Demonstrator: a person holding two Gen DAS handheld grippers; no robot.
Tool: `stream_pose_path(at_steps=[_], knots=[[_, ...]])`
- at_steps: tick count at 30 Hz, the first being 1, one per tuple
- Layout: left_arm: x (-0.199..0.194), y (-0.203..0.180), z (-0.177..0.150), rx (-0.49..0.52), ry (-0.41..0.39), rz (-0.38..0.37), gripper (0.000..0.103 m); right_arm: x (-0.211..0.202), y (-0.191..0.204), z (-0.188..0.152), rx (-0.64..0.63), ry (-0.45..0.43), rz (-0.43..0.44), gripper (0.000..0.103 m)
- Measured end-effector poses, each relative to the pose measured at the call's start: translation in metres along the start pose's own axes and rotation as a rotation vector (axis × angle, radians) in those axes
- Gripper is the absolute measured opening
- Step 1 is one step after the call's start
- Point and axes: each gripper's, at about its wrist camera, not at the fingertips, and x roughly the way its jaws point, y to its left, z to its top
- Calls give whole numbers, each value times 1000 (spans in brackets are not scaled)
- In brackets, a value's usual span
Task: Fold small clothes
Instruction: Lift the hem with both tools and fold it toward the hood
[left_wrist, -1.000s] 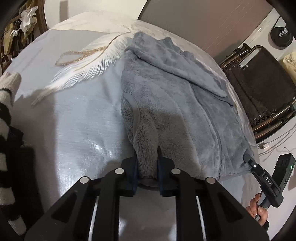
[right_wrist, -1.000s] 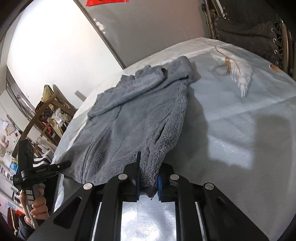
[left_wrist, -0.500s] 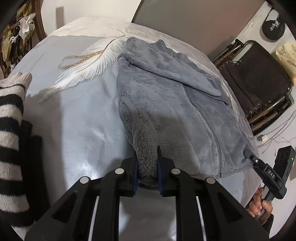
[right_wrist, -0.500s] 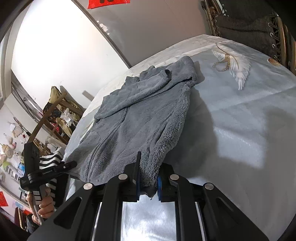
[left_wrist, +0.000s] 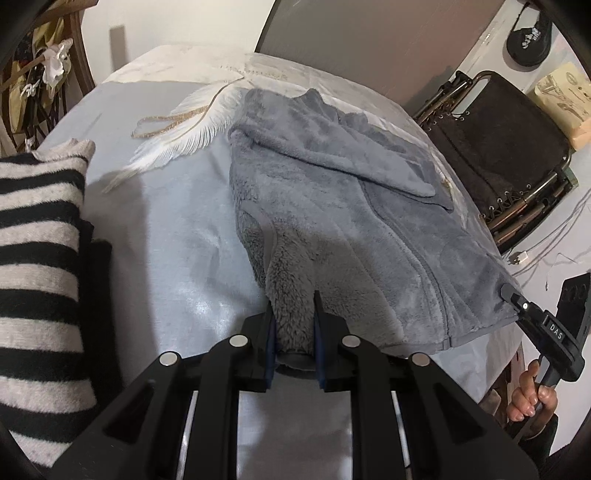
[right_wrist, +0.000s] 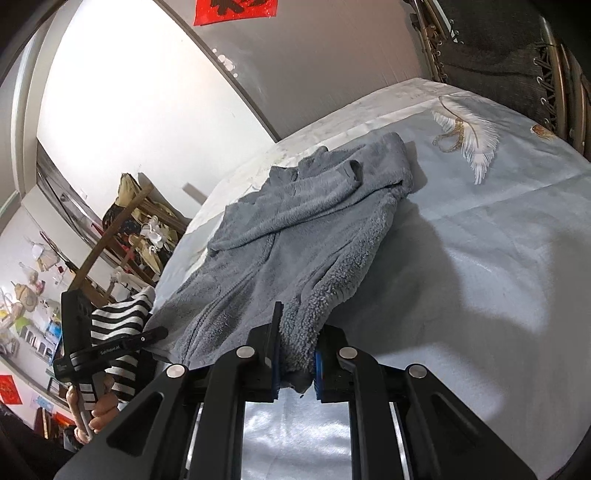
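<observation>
1. Left wrist view: the left hand-held gripper is clamped on a thick fold of the grey fleece jacket, at the near corner of its hem, with the fluffy inner pile bulging up between the two fingers.
2. The jacket lies spread on a bed covered in a pale blue bedspread, with one sleeve folded across its upper part and the collar end away from the camera.
3. A white feather print with gold loops marks the bedspread just to the left of the jacket's far end.
4. A black-and-white striped knit fills the left edge, lying apart from the jacket.
5. At the lower right, the right hand-held gripper touches the jacket's other hem corner, held by a hand; a dark folding chair stands beyond the bed.
6. Right wrist view: the right hand-held gripper is closed on a bunched corner of the grey fleece jacket, the fabric pinched between the blue-padded fingers and hanging a little below them.
7. The jacket stretches away across the pale blue bedspread, the folded sleeve lying over its chest, the white feather print well to the right.
8. At the left, the left hand-held gripper reaches to the jacket's hem beside the striped knit, gripped by a hand.
9. A red paper sign hangs on the wall above.
</observation>
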Motion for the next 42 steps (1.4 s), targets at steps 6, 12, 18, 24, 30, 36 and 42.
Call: stream_pose_path(at_steps=[6,12,18,24,30,36,42], knots=[[-18,-2,7,26,-50,-6,15,-8,1,5,17,-21,32,13],[-32,-3,7,40,-80,-6,15,-17,7,13,7,-33,69,13],[-34,-1,17,37,-67,-18,15,-15,2,27,28,-39,107,13],[-30,-18,49,78,-78,-6,15,-10,-11,47,85,-56,147,13],[-20,-29,84,107,-70,13,15,1,-17,70,106,-69,160,13],[-9,-33,119,112,-58,31,16,17,-13,106,93,-77,171,13],[6,-35,153,116,-49,49,16,36,-10,139,90,-83,172,13]])
